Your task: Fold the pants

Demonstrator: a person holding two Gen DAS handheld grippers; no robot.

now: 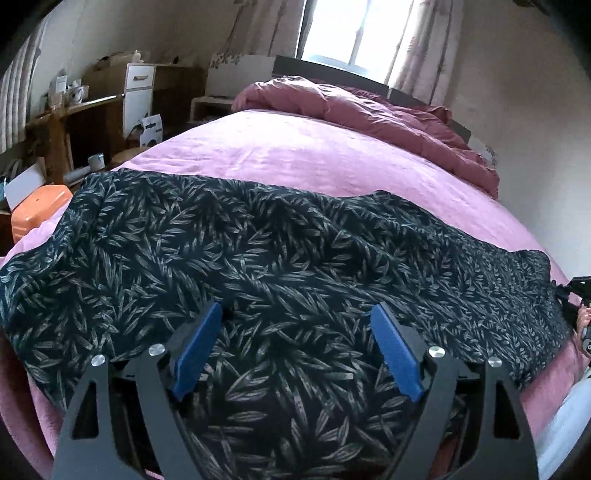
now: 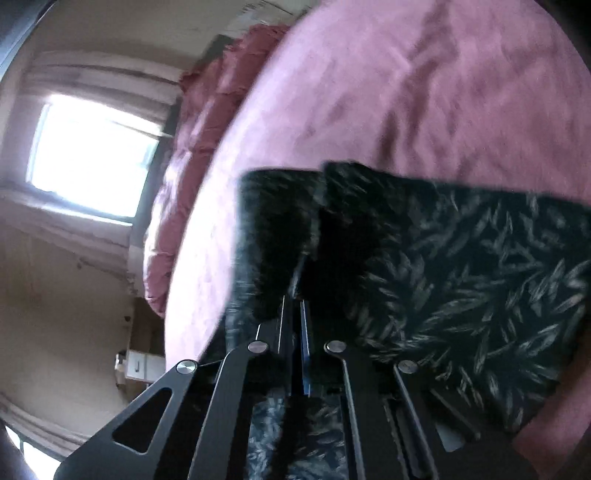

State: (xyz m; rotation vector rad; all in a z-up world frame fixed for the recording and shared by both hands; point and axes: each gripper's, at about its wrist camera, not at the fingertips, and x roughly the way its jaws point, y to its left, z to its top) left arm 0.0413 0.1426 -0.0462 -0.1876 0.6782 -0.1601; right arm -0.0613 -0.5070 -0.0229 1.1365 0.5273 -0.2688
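My left gripper (image 1: 295,321) tilts down over the pants (image 1: 277,251), jaws wide, nothing between the pads (image 1: 197,347); pants lie spread across the pink bed (image 1: 295,147). My right gripper (image 2: 295,291) is rolled sideways, jaws clamped on a pants edge; fingertips buried in blurred fabric, grip point hard to make out

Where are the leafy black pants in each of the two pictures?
Left wrist view: the pants stretch across the whole middle, lying on the pink sheet.
Right wrist view: the pants fill the lower right, and the right gripper pinches a bunched edge.
Shared landmark: the bright window.
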